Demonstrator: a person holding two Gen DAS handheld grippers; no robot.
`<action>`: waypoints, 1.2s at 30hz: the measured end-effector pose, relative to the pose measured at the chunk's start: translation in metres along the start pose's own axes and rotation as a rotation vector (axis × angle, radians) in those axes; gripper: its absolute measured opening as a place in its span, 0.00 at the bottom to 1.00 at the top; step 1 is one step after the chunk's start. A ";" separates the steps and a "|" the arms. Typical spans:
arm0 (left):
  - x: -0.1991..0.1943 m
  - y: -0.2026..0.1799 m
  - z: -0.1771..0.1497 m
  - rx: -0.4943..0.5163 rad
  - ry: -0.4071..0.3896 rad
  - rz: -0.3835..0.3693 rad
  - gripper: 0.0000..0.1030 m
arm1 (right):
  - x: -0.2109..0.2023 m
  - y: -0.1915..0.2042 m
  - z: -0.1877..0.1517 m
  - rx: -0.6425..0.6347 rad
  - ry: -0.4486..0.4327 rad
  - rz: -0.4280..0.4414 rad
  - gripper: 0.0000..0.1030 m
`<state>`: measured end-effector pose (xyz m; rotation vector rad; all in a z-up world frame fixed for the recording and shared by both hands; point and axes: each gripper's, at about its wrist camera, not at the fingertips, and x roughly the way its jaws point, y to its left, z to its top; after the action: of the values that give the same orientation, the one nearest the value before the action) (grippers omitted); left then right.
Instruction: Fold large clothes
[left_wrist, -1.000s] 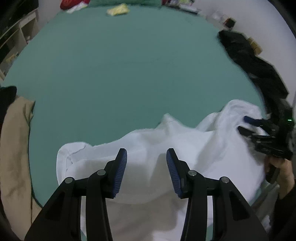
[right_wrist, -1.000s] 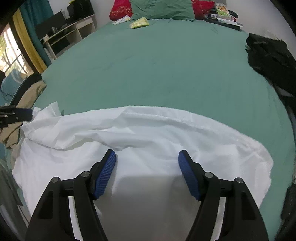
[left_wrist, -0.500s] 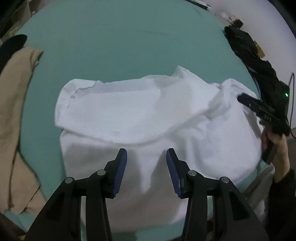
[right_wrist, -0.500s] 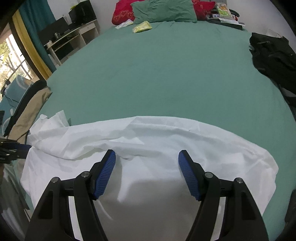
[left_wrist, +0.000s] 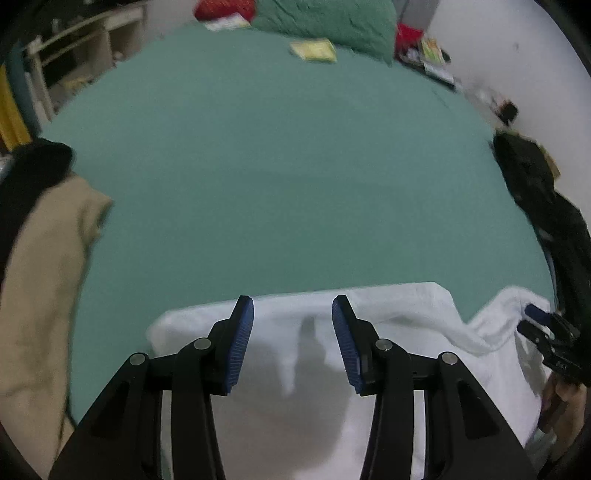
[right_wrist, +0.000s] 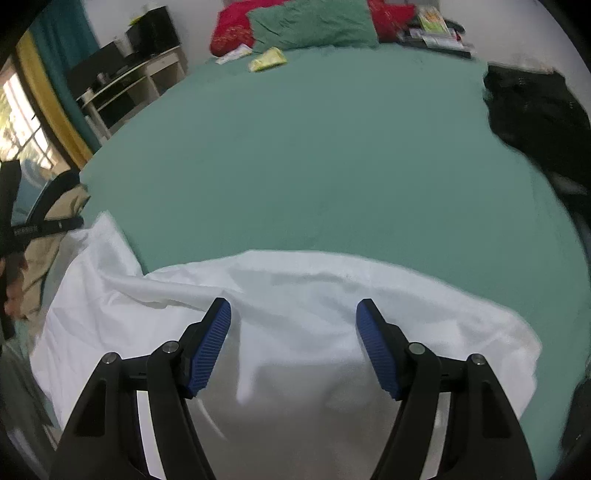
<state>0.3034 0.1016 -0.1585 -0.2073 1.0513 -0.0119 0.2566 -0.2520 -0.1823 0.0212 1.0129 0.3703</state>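
both grippers hang apart-jawed and empty over the white garment (right_wrist: 295, 295), ribbed blue pads clear of it: left gripper (left_wrist: 293, 339) narrower, right gripper (right_wrist: 293, 343) wider. soft, creased cloth lies at the near edge of the green bed (right_wrist: 314, 155) (smooth, bare beyond); only the right view shows its rounded right hem.

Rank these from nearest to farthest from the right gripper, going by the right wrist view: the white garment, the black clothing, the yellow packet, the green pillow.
1. White garment, directly under the right gripper.
2. Black clothing, on the bed's right edge, midway up.
3. Yellow packet, far end, left of centre.
4. Green pillow, just behind the packet at the head of the bed.
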 end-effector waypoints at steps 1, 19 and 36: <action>-0.004 0.008 -0.002 -0.012 -0.008 0.019 0.46 | -0.001 -0.001 0.001 -0.018 -0.002 -0.024 0.69; 0.012 0.071 -0.039 0.092 0.000 0.127 0.05 | 0.019 -0.063 0.018 -0.008 0.083 -0.124 0.01; -0.036 0.081 -0.085 -0.132 -0.019 0.041 0.52 | -0.056 -0.084 -0.034 0.254 -0.024 -0.151 0.69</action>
<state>0.2050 0.1711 -0.1819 -0.3049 1.0377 0.0970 0.2261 -0.3532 -0.1698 0.1763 1.0256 0.1017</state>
